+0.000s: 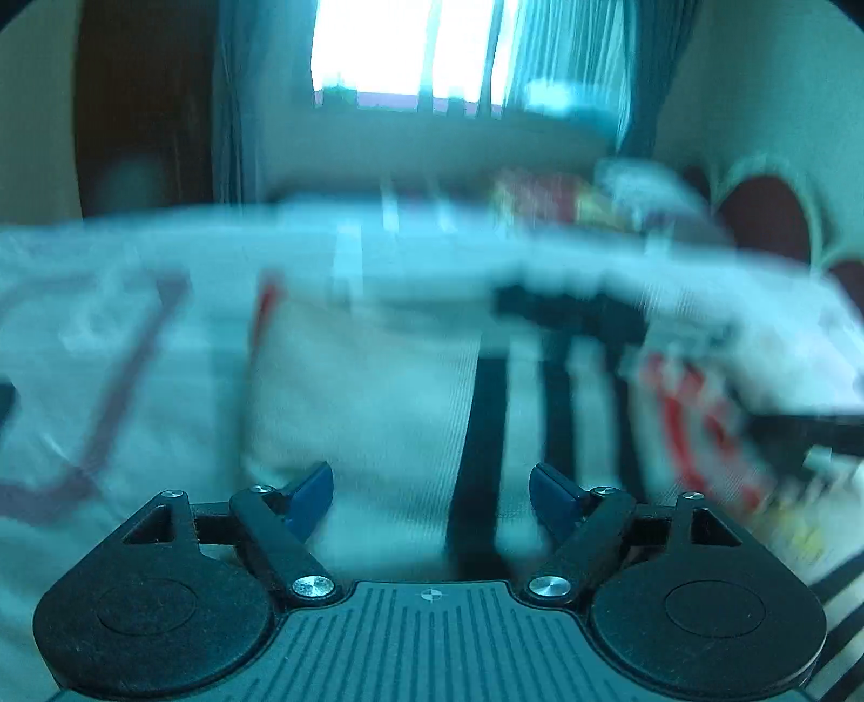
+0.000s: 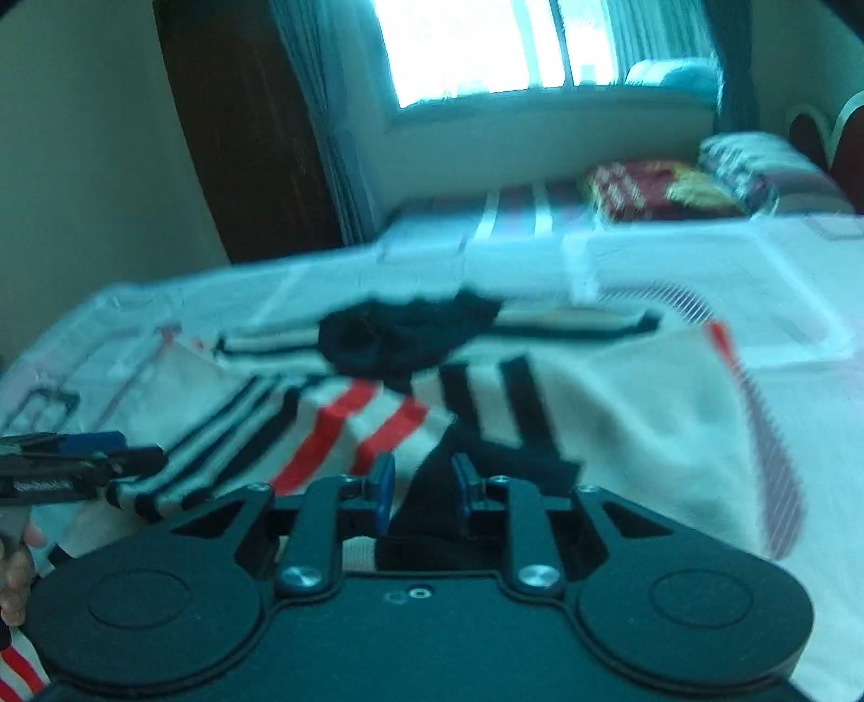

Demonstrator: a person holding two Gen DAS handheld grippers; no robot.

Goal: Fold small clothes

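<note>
A small white garment with black and red stripes and a black collar lies spread on the bed. My right gripper hangs over its near edge. The jaws stand a little apart, with a black fold of the garment rising between the pads, which do not press on it. In the blurred left wrist view, my left gripper is wide open above the garment, with a black stripe below the gap and nothing held. The left gripper also shows at the garment's left edge, a hand behind it.
The bed cover is white with faint lines. Red patterned pillows and a grey pillow lie at the far end by a dark headboard. A window, curtains and a dark wooden panel stand beyond.
</note>
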